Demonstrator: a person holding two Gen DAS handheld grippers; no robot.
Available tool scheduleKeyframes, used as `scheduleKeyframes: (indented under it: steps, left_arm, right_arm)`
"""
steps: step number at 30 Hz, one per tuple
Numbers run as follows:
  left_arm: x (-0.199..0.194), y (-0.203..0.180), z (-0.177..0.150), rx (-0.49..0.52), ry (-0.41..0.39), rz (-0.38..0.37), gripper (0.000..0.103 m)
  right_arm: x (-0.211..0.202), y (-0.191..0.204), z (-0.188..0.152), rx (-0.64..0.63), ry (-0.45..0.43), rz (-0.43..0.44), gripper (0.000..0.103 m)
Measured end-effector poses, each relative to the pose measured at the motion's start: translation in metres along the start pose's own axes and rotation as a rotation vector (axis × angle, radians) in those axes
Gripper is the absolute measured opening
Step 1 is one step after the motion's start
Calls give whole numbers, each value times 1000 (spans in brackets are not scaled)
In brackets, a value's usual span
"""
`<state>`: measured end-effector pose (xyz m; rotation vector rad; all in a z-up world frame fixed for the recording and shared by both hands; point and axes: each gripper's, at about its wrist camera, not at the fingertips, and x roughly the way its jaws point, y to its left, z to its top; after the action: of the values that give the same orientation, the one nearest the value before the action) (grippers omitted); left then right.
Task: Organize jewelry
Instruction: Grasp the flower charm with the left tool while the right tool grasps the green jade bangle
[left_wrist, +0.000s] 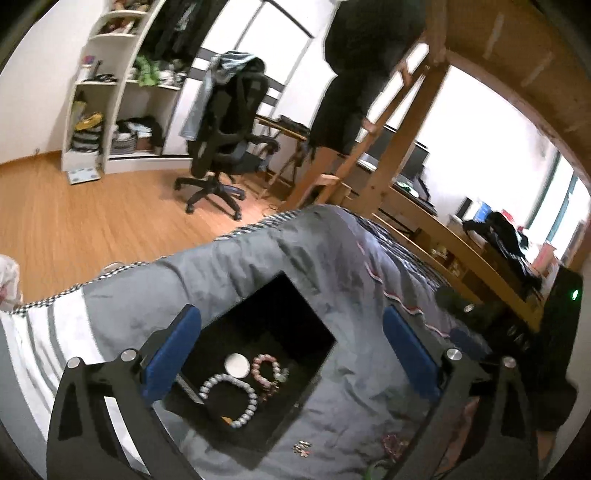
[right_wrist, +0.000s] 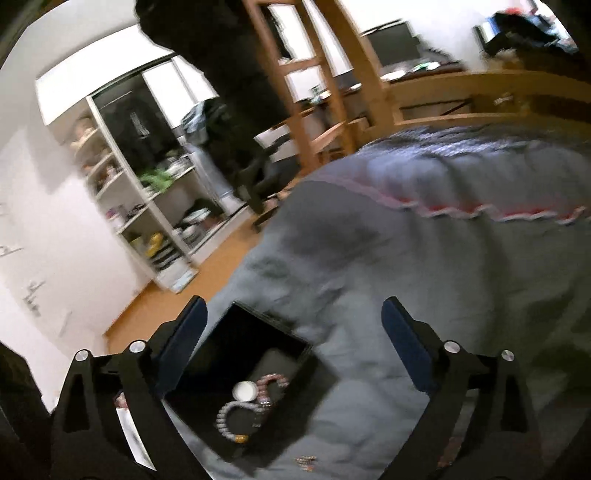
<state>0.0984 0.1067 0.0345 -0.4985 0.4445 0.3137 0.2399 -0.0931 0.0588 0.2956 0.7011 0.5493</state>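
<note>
An open black box (left_wrist: 273, 317) lies on a grey bedspread (left_wrist: 332, 258). Inside it are a white bead bracelet (left_wrist: 254, 398), a pink bead bracelet (left_wrist: 256, 369) and a small white round disc (left_wrist: 236, 364). My left gripper (left_wrist: 291, 314) hovers over the box, open, its blue pads wide apart with nothing between them. In the blurred right wrist view the same box (right_wrist: 243, 332) shows the white bracelet (right_wrist: 221, 417), pink bracelet (right_wrist: 273, 378) and disc (right_wrist: 244, 390). My right gripper (right_wrist: 294, 305) is open above the box's right corner and holds nothing.
Small loose jewelry pieces (left_wrist: 302, 448) (right_wrist: 306, 459) lie on the bedspread just in front of the box. A person in dark clothes (left_wrist: 354, 74) stands beyond the bed by a wooden ladder (left_wrist: 399, 147). An office chair (left_wrist: 225, 129) and white shelves (left_wrist: 96, 92) stand on the wood floor.
</note>
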Motion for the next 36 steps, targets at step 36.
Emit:
scheduleKeyframes:
  steps: [36]
  left_arm:
    - [59,-57,-134,444,455,-120,61]
  right_arm:
    - [-51,-76,-140,-101,400,-117,64]
